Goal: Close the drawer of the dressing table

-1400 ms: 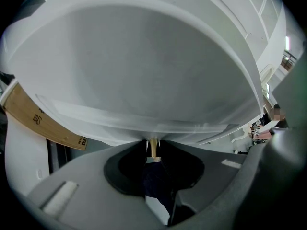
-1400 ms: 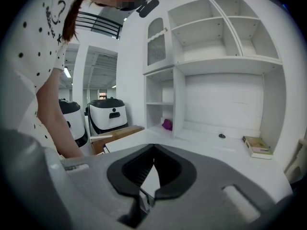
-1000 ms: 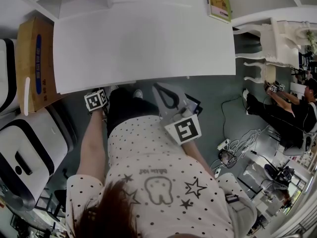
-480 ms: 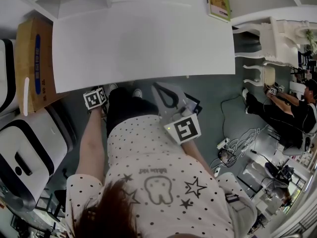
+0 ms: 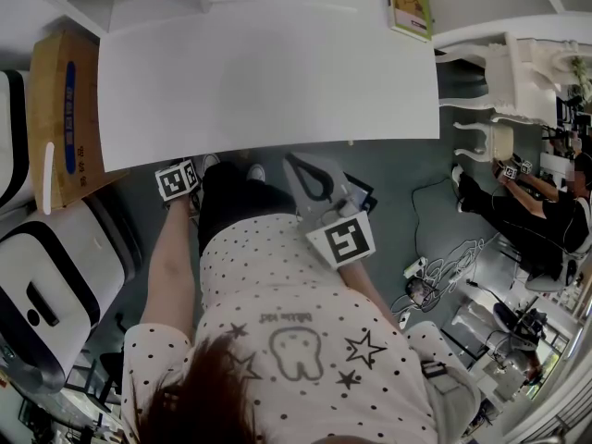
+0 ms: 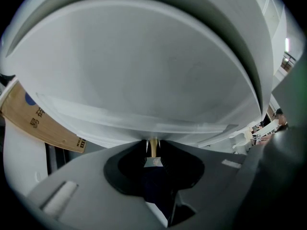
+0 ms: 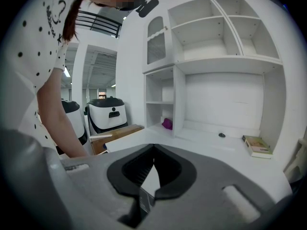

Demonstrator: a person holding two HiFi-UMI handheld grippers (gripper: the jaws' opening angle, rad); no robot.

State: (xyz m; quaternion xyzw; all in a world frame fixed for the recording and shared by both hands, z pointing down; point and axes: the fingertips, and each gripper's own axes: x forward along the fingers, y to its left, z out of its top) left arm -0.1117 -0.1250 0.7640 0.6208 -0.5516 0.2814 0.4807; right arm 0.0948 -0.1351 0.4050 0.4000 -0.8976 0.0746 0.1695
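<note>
The white dressing table (image 5: 268,81) is seen from above, and its top hides the drawer. My left gripper's marker cube (image 5: 178,183) sits at the table's front edge on the left, with the jaws out of sight beneath the top. In the left gripper view a white panel (image 6: 144,75) of the table fills the picture. There my left gripper (image 6: 153,145) is shut on a small brass-coloured knob (image 6: 153,147). My right gripper (image 5: 289,160) hangs just before the front edge near the middle. Its jaws (image 7: 153,147) meet at the tips, with nothing between them.
A cardboard box (image 5: 65,109) and white-and-black appliances (image 5: 46,285) stand left of the table. A book (image 5: 408,6) lies at the table's back right. At the right are a white chair (image 5: 504,81), cables (image 5: 435,285) on the floor and another person (image 5: 546,211).
</note>
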